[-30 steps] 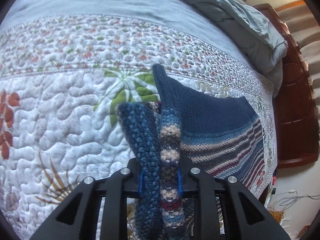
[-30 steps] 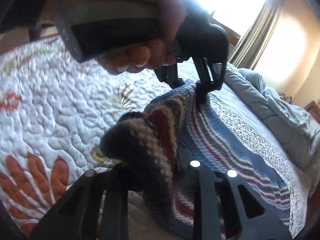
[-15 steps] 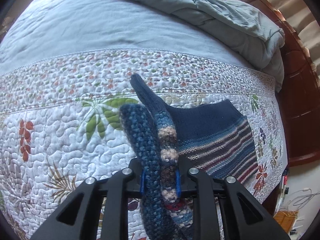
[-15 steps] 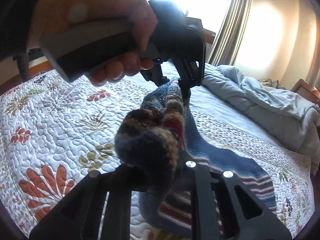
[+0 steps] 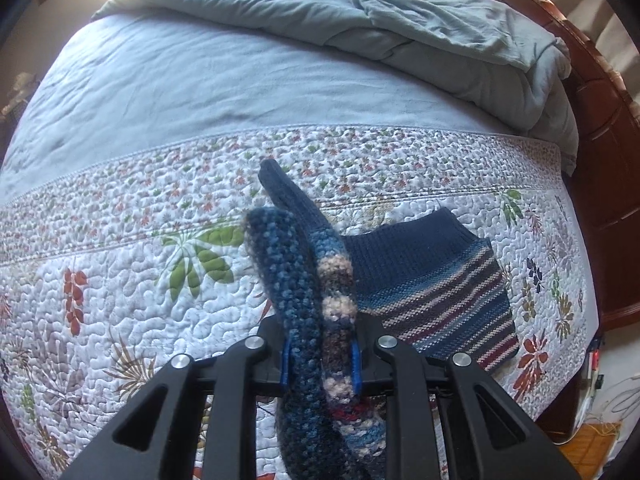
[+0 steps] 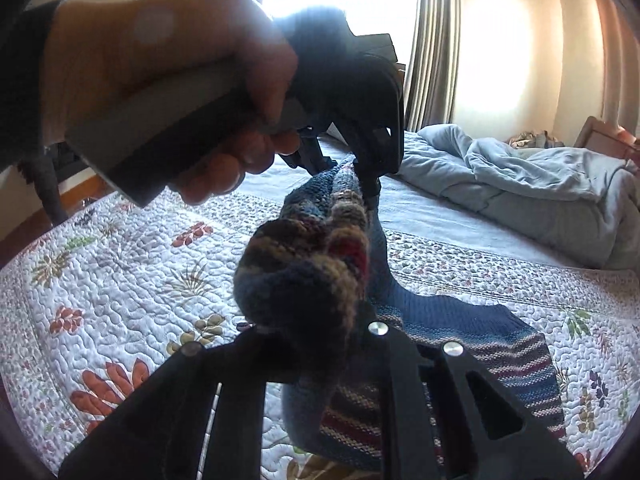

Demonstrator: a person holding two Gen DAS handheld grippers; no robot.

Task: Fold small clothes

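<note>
A small knitted garment, navy with blue, cream and maroon stripes, hangs between both grippers above a floral quilt. My left gripper is shut on its thick knit edge, which bunches up between the blue pads. In the right wrist view my right gripper is shut on another bunch of the same garment. Ahead of it a hand holds the left gripper, clamped on the far end of that edge. The striped body trails down onto the quilt.
A pale blue sheet and a rumpled blue-grey duvet lie beyond the quilt. A dark wooden bed frame runs along the right. Curtains and a bright window stand behind the bed.
Both grippers have risen with the garment, lifting its edge off the quilt. More of the bed and duvet shows now. The garment's body has drawn up, with only its far part resting on the quilt.
</note>
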